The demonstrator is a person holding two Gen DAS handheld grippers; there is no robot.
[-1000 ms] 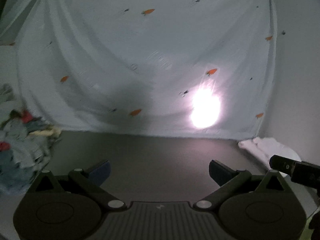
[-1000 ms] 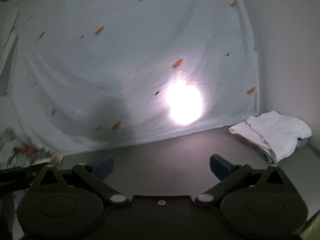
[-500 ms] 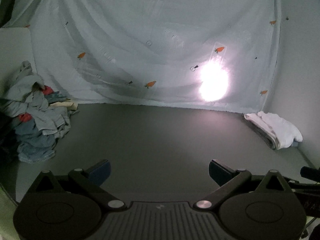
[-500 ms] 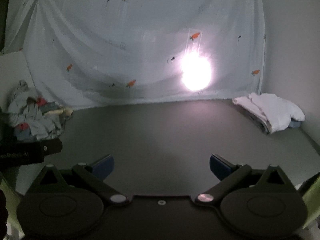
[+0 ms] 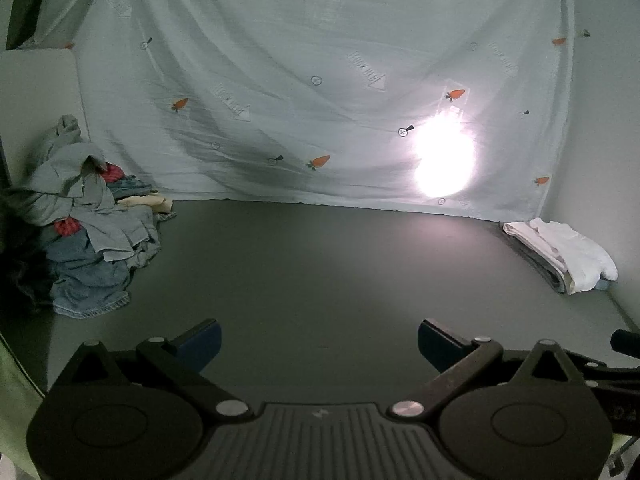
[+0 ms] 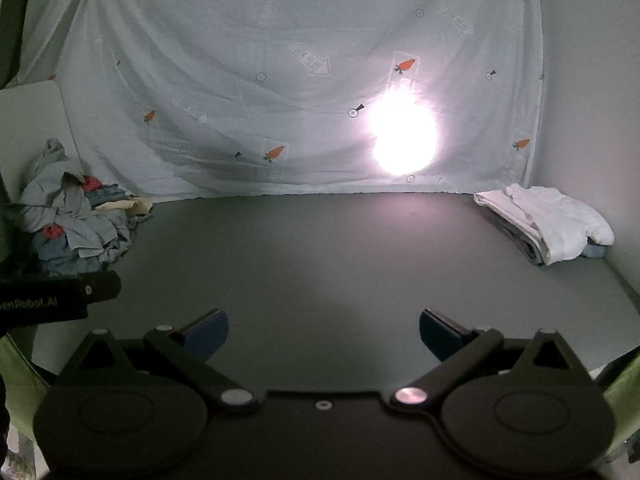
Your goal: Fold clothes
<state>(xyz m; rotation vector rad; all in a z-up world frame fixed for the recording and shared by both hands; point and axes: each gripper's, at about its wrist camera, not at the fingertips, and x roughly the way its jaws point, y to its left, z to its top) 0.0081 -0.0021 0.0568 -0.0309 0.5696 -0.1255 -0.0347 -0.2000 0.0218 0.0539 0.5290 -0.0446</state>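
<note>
A heap of unfolded clothes [image 5: 88, 236], grey, blue denim and red, lies at the table's left side; it also shows in the right wrist view [image 6: 76, 224]. A stack of folded clothes with a white garment on top [image 5: 560, 252] lies at the right edge, also in the right wrist view [image 6: 548, 224]. My left gripper [image 5: 318, 342] is open and empty above the near part of the dark table [image 5: 320, 264]. My right gripper [image 6: 324, 334] is open and empty too. The left gripper's body shows at the left edge of the right wrist view [image 6: 56, 298].
A pale sheet with carrot prints [image 5: 320, 80] hangs behind the table, with a bright light spot [image 5: 444, 164] on it. A white wall [image 5: 600, 140] closes the right side. A pale board [image 5: 36, 96] stands behind the heap.
Both views have tilted down and drawn back from the sheet. The table, the heap and the folded stack have come fully into view. Both grippers stay open.
</note>
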